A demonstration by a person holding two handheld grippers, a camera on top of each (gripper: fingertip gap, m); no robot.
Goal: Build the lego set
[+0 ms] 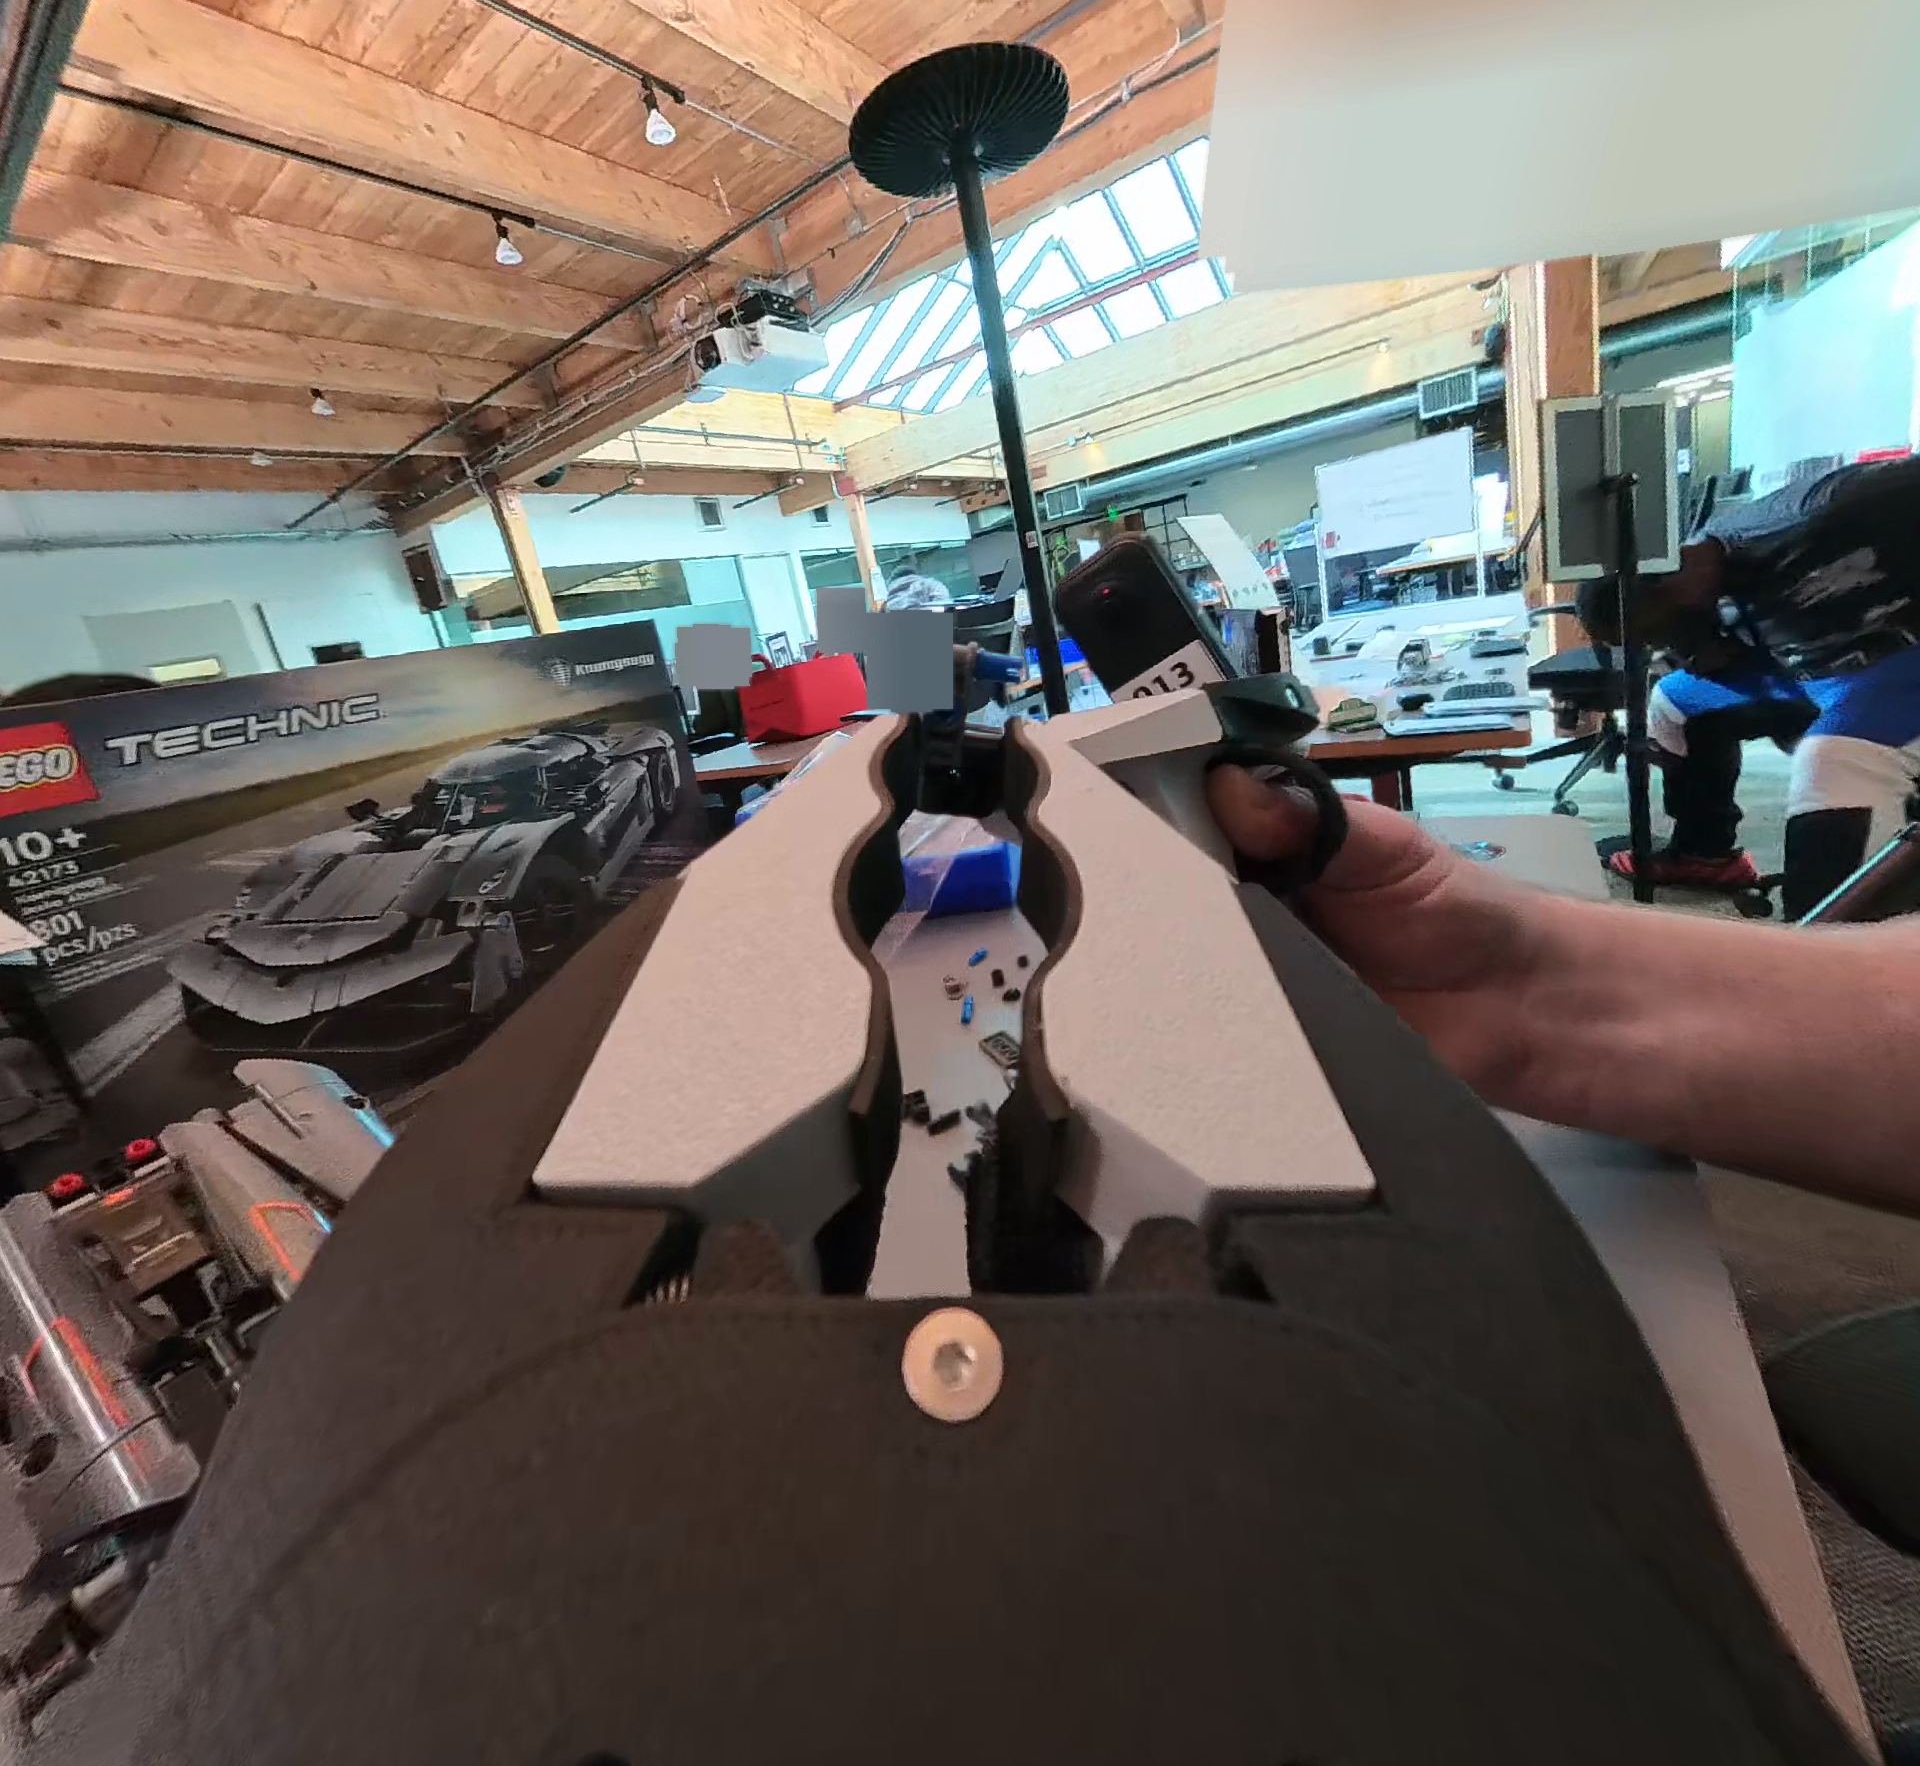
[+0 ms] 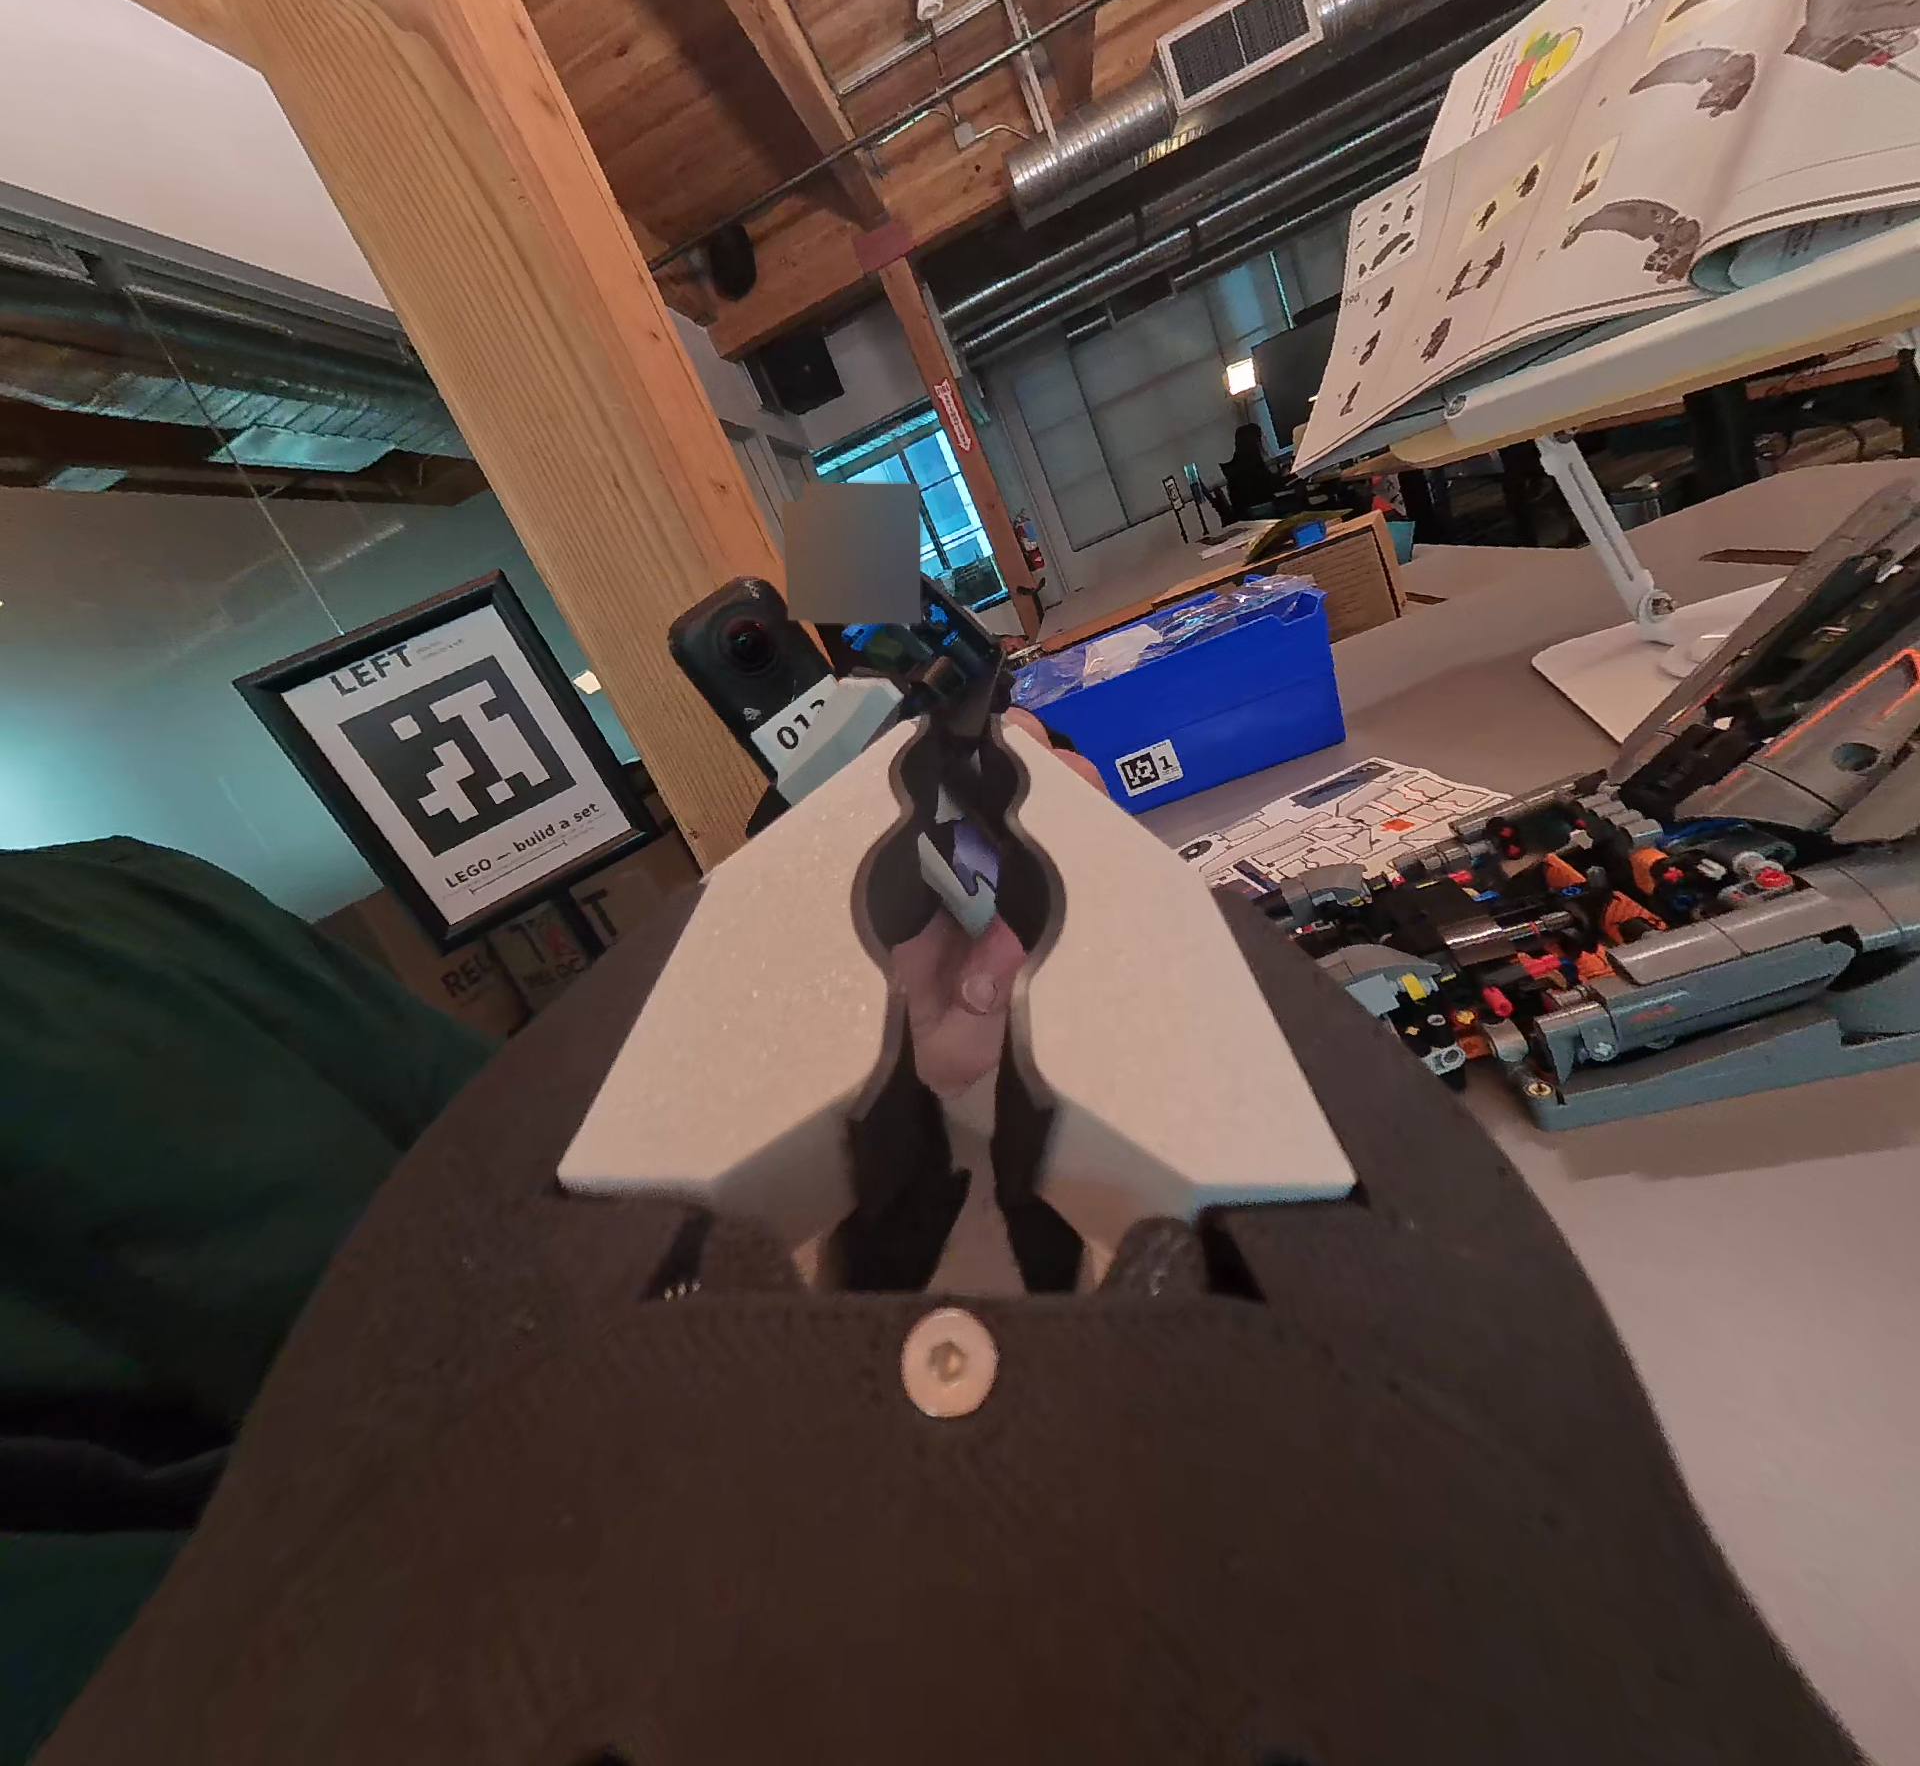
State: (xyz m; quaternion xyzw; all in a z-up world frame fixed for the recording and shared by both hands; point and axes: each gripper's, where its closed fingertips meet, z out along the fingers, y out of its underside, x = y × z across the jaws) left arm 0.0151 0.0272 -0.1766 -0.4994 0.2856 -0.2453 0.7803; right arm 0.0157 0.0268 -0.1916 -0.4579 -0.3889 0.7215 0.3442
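A: What were the 2 tools doing?

B: Both were raised above the table (image 2: 1558, 1353) and met tip to tip. The left gripper (image 1: 956, 760) was pinched on a small dark sub-assembly (image 1: 951, 776) with blue pins showing. The right gripper (image 2: 961, 729) was closed against that same cluster from the opposite side; I could not tell which piece it truly held.

A: And the car?

B: The half-built model (image 2: 1621, 895) lay toward the table's right edge in the right wrist view, beside the sticker sheet (image 2: 1340, 812) and in front of the blue bin (image 2: 1195, 698). Loose pieces (image 1: 977, 989) were scattered on the bare middle.

A: How should the join have been done?

B: I judged it best to keep 1 tool steady, line the pin with its hole, and press straight along the pin's axis. A skewed push could have popped the part loose.

A: Room to move?

B: Plenty overhead. The set's box (image 1: 343, 843) stood at the table's left side, and the manual stand (image 2: 1621, 563) overhung the far right corner.
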